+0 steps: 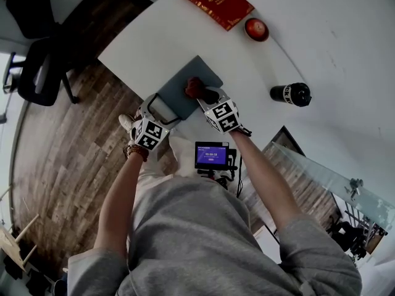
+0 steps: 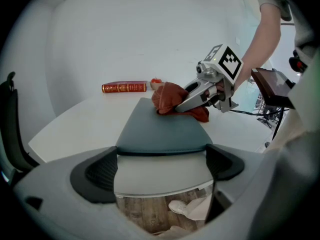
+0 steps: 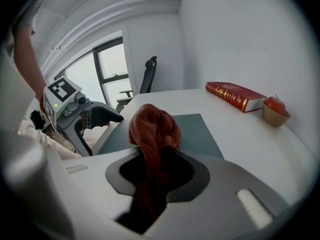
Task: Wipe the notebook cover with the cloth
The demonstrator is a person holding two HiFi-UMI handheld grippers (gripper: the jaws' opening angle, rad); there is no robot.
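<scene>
At the near left edge of the white counter (image 1: 321, 36), the left tongs (image 2: 162, 166) stand wide, with the short near end of the grey-blue notebook (image 2: 162, 131) between them. Its edge runs from pad to pad, so they look clamped across it. The notebook lies flat, cover up. It looks thin, light and fairly stiff, and would probably skate on the smooth counter if it were rubbed without being held. That near edge seems the right place to pin it, since the cover is left free.

Further right, on the cover's far part, sits the rust-red cloth (image 3: 152, 126). The right tongs (image 3: 157, 169) are clenched on it, and a bunched wad bulges past their tips. The cloth is soft and limp, so it is best gripped by a gathered fold as it is here, with the wad pressed lightly down.
</scene>
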